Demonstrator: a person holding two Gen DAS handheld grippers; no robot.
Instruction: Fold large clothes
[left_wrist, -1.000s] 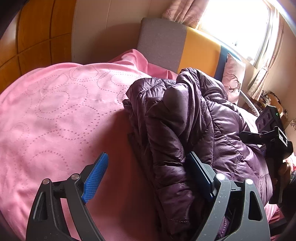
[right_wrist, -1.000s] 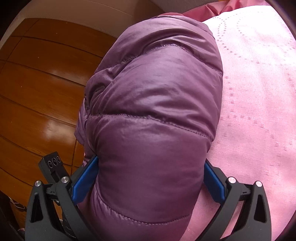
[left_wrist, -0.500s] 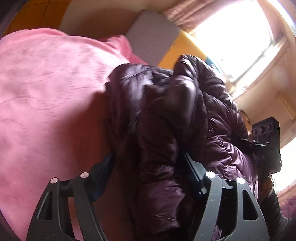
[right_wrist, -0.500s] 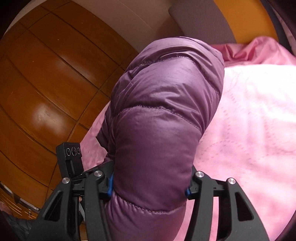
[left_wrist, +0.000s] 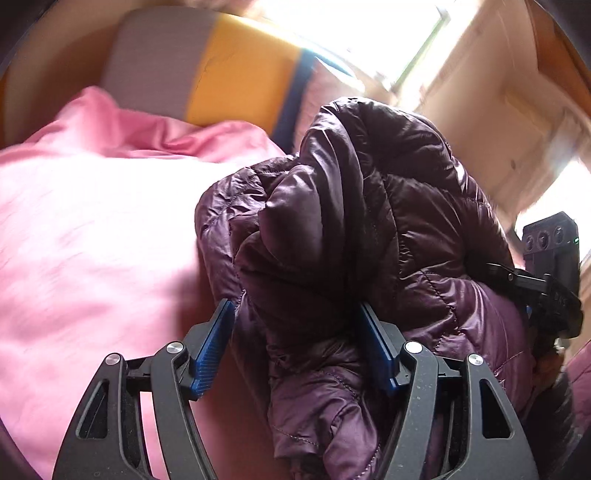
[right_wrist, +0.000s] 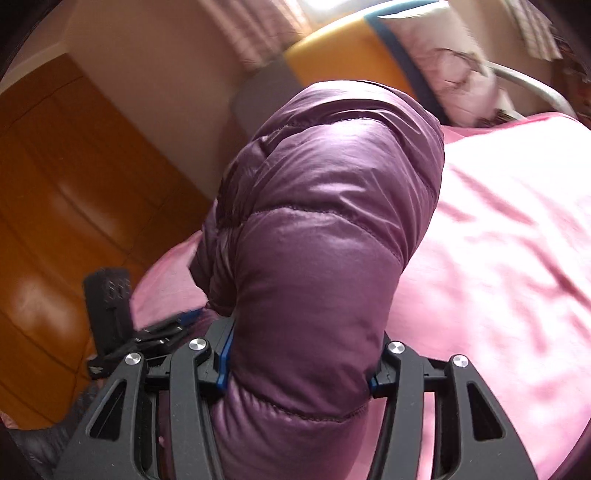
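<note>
Pink bedspread (left_wrist: 85, 236), probably wooden wardrobe (right_wrist: 55, 206) beyond.

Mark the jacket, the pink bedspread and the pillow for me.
jacket (right_wrist: 317, 258), right wrist view, on its quilted bulge.
pink bedspread (left_wrist: 92, 229), left wrist view, on its flat top.
pillow (right_wrist: 443, 62), right wrist view, on its patterned face.

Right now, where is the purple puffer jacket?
The purple puffer jacket is clamped in both grippers above the pink bed cover, in the middle of both wrist views, with the yellow headboard behind it.
</note>
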